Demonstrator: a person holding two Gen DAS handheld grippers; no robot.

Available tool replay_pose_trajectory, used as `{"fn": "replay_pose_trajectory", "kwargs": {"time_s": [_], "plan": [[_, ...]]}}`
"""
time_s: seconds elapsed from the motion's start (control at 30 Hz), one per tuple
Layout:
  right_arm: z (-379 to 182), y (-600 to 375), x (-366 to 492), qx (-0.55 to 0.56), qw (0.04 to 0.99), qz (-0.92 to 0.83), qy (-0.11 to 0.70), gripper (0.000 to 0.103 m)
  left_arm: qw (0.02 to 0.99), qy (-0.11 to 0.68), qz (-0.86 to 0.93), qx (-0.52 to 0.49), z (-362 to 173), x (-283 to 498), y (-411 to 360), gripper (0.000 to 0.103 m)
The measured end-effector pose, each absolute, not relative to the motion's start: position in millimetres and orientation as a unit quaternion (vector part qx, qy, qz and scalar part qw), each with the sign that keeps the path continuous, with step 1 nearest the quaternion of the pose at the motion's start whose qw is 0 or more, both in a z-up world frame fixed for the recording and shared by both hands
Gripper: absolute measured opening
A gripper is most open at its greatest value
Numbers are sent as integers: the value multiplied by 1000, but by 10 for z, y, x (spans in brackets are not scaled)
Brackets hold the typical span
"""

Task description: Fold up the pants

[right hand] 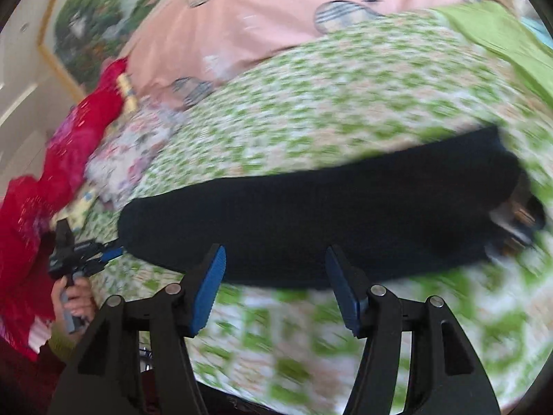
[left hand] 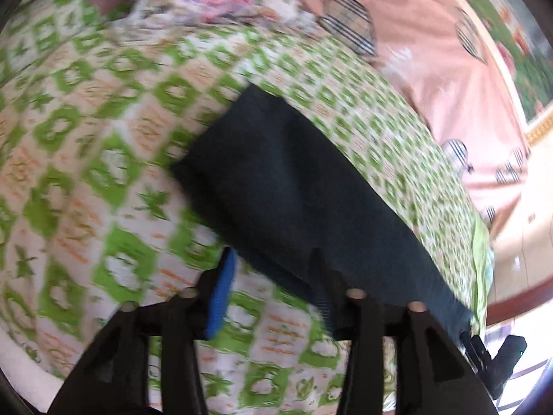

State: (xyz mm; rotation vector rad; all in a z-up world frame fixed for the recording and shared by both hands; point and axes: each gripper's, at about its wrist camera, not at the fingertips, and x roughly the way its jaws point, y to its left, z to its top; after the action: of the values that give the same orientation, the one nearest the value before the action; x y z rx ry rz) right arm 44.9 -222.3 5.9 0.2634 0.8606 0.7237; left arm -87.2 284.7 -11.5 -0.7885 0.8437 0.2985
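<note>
The dark navy pants (left hand: 293, 186) lie folded into a long strip on the green-and-white patterned bedspread (left hand: 103, 145). In the left wrist view my left gripper (left hand: 273, 276) is open, its blue-padded fingers straddling the near edge of the pants. In the right wrist view the pants (right hand: 328, 218) stretch across the middle, and my right gripper (right hand: 276, 276) is open just in front of their near edge, holding nothing. The left gripper (right hand: 83, 252) also shows there, at the pants' left end. Both views are motion-blurred.
A pink sheet (left hand: 432, 34) with striped round prints covers the far part of the bed. A floral cloth (left hand: 214, 0) lies beyond the pants. Red clothing (right hand: 69, 145) is piled at the left. A framed painting (right hand: 83, 24) hangs behind. The bed edge (left hand: 484, 242) is at right.
</note>
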Motion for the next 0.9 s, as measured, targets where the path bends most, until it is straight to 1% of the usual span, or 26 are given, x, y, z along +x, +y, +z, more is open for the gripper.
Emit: {"fn": "replay_pose_trajectory", "kwargs": {"time_s": [0.07, 0.1, 0.13, 0.23, 0.3, 0.53, 0.77, 0.87, 0.9], "plan": [[131, -1955, 512, 110, 832, 366, 401, 62, 819, 394, 159, -387, -112, -911, 2961, 57], [182, -1778, 559, 100, 829, 382, 397, 62, 814, 395, 168, -392, -120, -919, 3010, 63], [209, -1650, 588, 91, 827, 391, 394, 62, 809, 397, 174, -397, -129, -922, 3051, 66], [319, -1227, 772, 64, 818, 416, 392, 62, 793, 399, 191, -419, -192, -933, 3181, 68], [350, -1023, 885, 57, 810, 429, 395, 62, 782, 399, 190, -439, -245, -927, 3246, 72], [285, -365, 1394, 24, 786, 446, 428, 62, 759, 404, 205, -468, -344, -752, 3397, 75], [-16, 238, 1727, -55, 754, 455, 470, 61, 771, 406, 210, -443, -349, -586, 3409, 74], [-129, 453, 1730, -102, 737, 469, 477, 59, 777, 405, 208, -435, -363, -574, 3404, 73], [-168, 508, 1714, -119, 732, 470, 479, 55, 779, 404, 207, -432, -365, -578, 3399, 72]]}}
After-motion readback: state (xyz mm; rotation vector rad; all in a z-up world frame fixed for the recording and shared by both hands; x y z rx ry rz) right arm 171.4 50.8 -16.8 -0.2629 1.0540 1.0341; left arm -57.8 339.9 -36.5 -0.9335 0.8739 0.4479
